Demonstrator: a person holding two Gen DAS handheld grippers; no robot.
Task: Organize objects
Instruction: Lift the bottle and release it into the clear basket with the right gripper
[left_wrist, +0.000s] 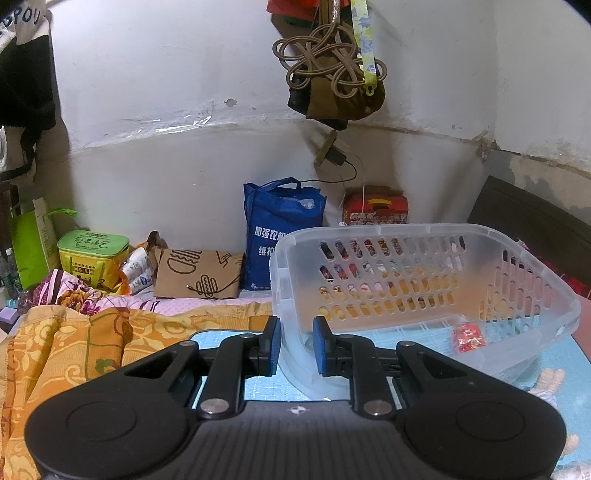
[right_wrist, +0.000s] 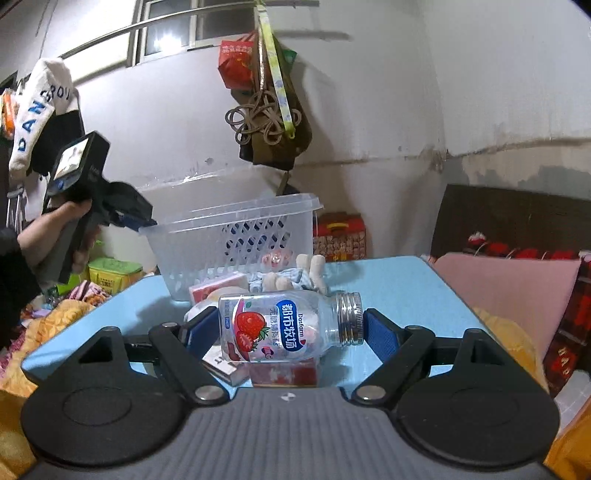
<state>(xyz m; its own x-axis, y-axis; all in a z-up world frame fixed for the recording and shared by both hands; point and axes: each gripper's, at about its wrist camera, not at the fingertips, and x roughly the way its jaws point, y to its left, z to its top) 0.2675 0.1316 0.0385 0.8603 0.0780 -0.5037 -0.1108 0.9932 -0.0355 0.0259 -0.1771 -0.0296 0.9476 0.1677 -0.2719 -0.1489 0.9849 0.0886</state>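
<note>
My left gripper (left_wrist: 297, 345) is shut on the near rim of a clear slotted plastic basket (left_wrist: 424, 266), which is tipped up off the blue table top (left_wrist: 554, 354). A small red packet (left_wrist: 467, 338) lies inside the basket. In the right wrist view a hand (right_wrist: 70, 214) holds that gripper at the basket (right_wrist: 207, 236) corner. My right gripper (right_wrist: 291, 332) is shut endwise on a clear strawberry-label bottle (right_wrist: 280, 325) with a silver screw neck, held sideways above a red box (right_wrist: 284, 373) and a white card. A stuffed toy (right_wrist: 295, 277) and a pink box (right_wrist: 218, 290) lie between the bottle and the basket.
Against the wall stand a blue tote bag (left_wrist: 280, 236), a brown paper bag (left_wrist: 199, 273), a green box (left_wrist: 92, 254) and a red carton (left_wrist: 375, 208). An orange blanket (left_wrist: 74, 350) lies to the left, a pink cushion (right_wrist: 509, 288) to the right. A corded bag (left_wrist: 332, 85) hangs overhead.
</note>
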